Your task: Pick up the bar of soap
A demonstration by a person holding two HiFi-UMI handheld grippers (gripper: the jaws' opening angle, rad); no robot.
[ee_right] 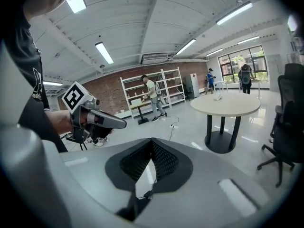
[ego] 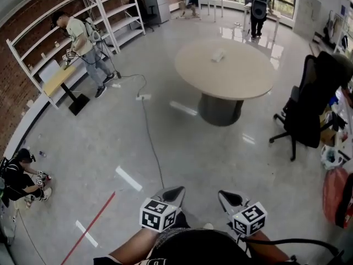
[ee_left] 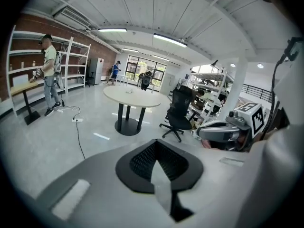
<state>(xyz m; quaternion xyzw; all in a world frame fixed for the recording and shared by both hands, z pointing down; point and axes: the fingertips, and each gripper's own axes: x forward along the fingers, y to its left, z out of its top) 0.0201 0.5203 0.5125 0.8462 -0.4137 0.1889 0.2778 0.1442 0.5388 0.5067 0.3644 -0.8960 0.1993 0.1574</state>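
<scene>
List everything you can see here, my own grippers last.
Round table: one, beige, mid-floor.
Small object: one, pale, on the round table; too small to identify.
Office chair: one, black, right of the table.
Shelving: white, along the brick wall, left.
Power strip: one, white, floor left of the table.
Standing person: one, at the shelving.
Crouching person: one, far left floor.
People by the windows: two, far end.
Red line: one, floor, lower left.
Left gripper: one, grey, bottom, jaws shut, empty.
Right gripper: one, grey, bottom, jaws shut, empty.
</scene>
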